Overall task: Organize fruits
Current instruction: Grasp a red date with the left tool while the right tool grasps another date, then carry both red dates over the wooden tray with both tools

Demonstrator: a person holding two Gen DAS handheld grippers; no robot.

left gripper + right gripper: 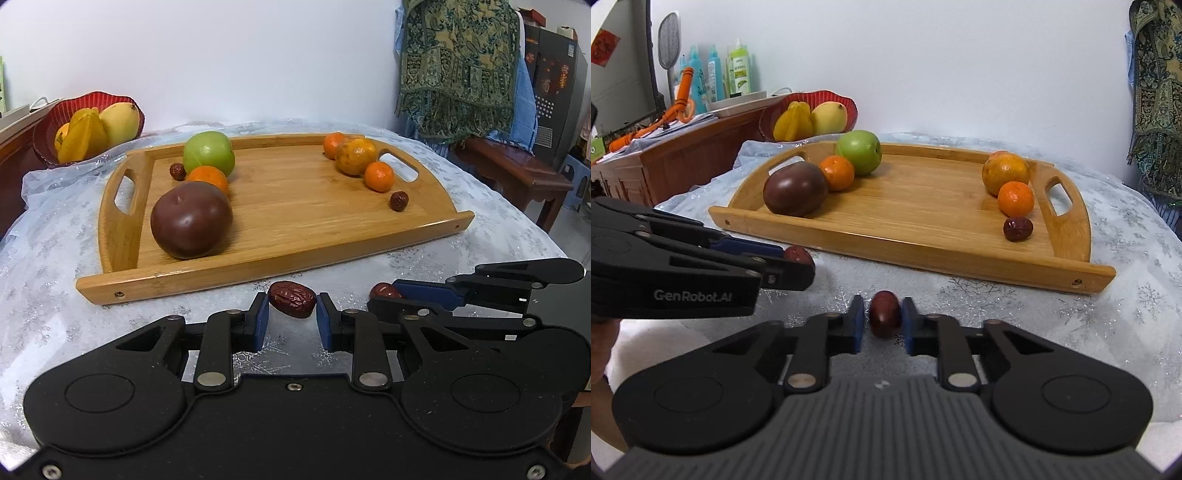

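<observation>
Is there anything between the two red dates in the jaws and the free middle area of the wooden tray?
Only the tray's low front rim lies between. Both held dates, left and right, sit just before it; the board's middle is bare, with fruits grouped at both ends.

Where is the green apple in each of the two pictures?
Left wrist view: the green apple is upper left of centre, at the tray's far left end.
Right wrist view: the green apple is upper centre, beside a small orange.
Shared landmark: the wooden tray.
</observation>
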